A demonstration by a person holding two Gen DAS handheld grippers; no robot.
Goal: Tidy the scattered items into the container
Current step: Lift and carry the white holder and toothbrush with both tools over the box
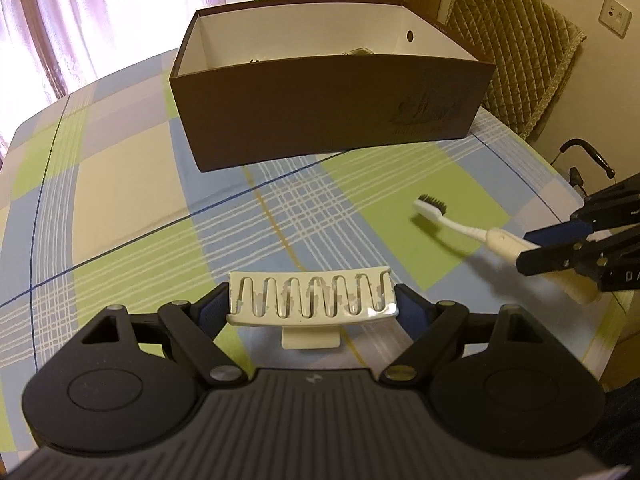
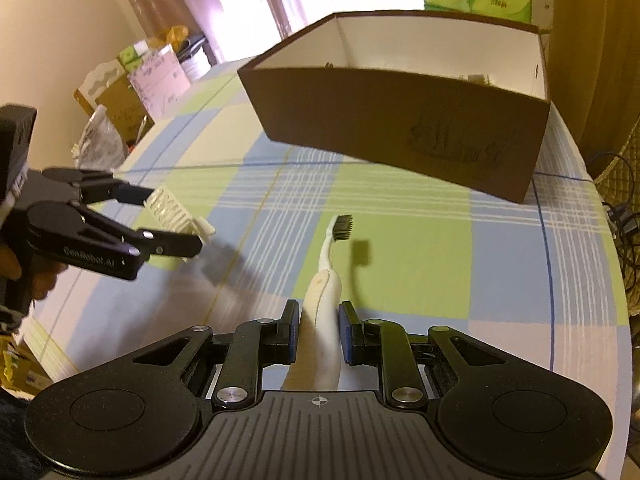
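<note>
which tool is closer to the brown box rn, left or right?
Hard to call. Left tool, holding the white hair clip, and right tool, holding the toothbrush, both sit short of the brown box, about equally.

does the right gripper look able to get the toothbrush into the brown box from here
Probably yes: the right gripper grips the toothbrush above the cloth, and nothing stands between it and the open-topped brown box.

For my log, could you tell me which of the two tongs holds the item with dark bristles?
The right tongs, gripping the white toothbrush; the left tongs hold a slotted white hair clip.
</note>
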